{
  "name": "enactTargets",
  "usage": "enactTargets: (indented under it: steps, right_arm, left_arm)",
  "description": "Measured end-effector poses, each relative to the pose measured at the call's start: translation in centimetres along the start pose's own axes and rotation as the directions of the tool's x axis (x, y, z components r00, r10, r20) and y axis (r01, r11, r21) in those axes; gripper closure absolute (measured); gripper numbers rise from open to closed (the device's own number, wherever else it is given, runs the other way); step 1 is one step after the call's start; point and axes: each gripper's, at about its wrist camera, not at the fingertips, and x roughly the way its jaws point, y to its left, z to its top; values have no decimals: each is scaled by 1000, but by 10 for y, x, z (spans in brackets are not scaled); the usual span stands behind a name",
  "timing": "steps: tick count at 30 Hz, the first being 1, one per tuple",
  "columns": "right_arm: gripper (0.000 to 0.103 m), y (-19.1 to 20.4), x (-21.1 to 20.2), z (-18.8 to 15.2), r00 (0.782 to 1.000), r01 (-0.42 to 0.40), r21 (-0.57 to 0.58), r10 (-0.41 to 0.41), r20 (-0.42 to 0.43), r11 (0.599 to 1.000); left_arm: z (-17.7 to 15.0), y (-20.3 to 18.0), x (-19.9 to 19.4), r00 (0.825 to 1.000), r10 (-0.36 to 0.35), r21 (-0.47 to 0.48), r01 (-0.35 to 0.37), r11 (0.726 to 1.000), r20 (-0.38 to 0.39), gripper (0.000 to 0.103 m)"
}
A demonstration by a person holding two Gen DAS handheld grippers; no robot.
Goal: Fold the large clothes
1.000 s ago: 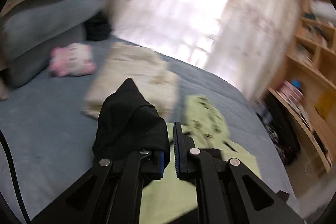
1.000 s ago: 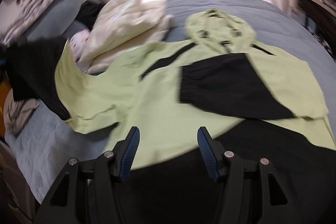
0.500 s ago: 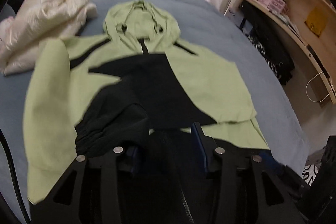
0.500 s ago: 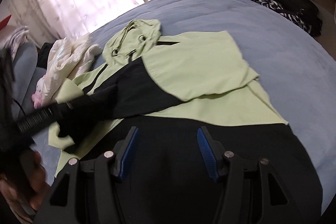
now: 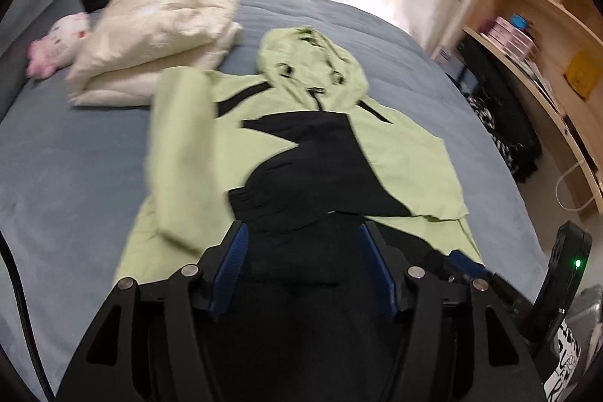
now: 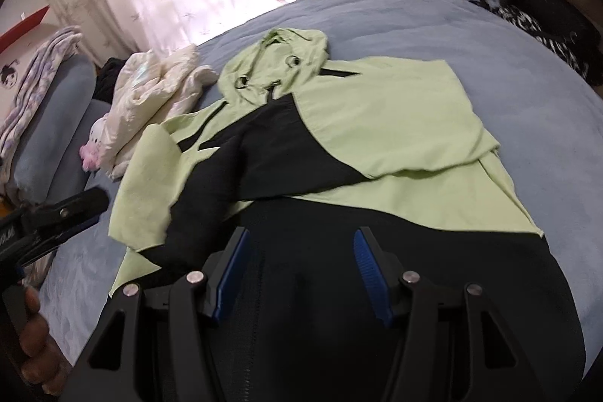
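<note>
A light-green hoodie (image 5: 395, 153) with black panels lies face up on the blue bed (image 5: 75, 157), hood towards the window. Both sleeves are folded in across the chest, and the black left cuff (image 5: 286, 198) rests in the middle. My left gripper (image 5: 301, 251) hovers over the black hem; its jaws are opening and hold nothing. In the right wrist view the hoodie (image 6: 377, 123) fills the middle. My right gripper (image 6: 299, 262) stands open above the same black hem, with nothing between its blue pads. The left gripper (image 6: 56, 217) also shows at that view's left edge, apart from the cloth.
A folded cream jacket (image 5: 150, 36) and a pink plush toy (image 5: 56, 44) lie at the bed's far left, near a grey pillow (image 6: 56, 123). Wooden shelves (image 5: 546, 25) and dark bags (image 5: 501, 123) stand to the right. A hand (image 6: 34, 345) shows at the right view's lower left.
My left gripper carried the black cuff across the chest, let it go and opened. It has drawn back over the hem. My right gripper stayed open and shifted along the hem.
</note>
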Motion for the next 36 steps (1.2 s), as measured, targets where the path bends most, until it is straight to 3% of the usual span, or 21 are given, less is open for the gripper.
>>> enactTargets:
  steps: [6, 10, 13, 16, 21, 25, 26, 28, 29, 31, 36]
  right_arm:
    - [46, 38, 5, 4, 997, -82, -139, 80, -18, 987]
    - [46, 83, 14, -3, 988, -157, -366, 141, -70, 917]
    - [46, 110, 29, -14, 980, -194, -511, 146, -133, 838]
    - [46, 130, 52, -26, 974, -213, -610, 114, -197, 763]
    - [46, 144, 91, -34, 963, -209, -679, 29, -266, 704]
    - [46, 147, 118, -40, 963, -154, -750, -73, -260, 643]
    - [46, 146, 123, -40, 958, -162, -750, -78, -274, 641]
    - [63, 144, 123, -35, 948, -215, -710, -31, -316, 671]
    - [78, 141, 121, -28, 938, -255, -668, 11, -347, 699]
    - [84, 138, 114, -16, 934, -273, -617, 50, -354, 738]
    - [92, 128, 75, 30, 971, -224, -569, 127, -204, 791]
  left_arm:
    - [-16, 36, -9, 999, 43, -72, -44, 996, -9, 43]
    - [-25, 58, 1, 996, 72, -117, -77, 990, -44, 43]
    - [-30, 73, 9, 995, 85, -147, -93, 985, -60, 43]
    - [-35, 89, 16, 994, 87, -178, -99, 979, -73, 43]
    - [-41, 115, 24, 992, 88, -233, -108, 967, -93, 43]
    - [-43, 131, 30, 991, 83, -271, -109, 956, -105, 43]
    - [-44, 134, 31, 991, 83, -276, -110, 955, -107, 43]
    - [-45, 138, 33, 990, 84, -284, -113, 952, -113, 43]
    - [-45, 140, 35, 990, 84, -287, -114, 951, -115, 43]
    - [-44, 142, 37, 990, 81, -288, -112, 951, -118, 43]
    - [-41, 138, 41, 990, 76, -281, -107, 954, -117, 43]
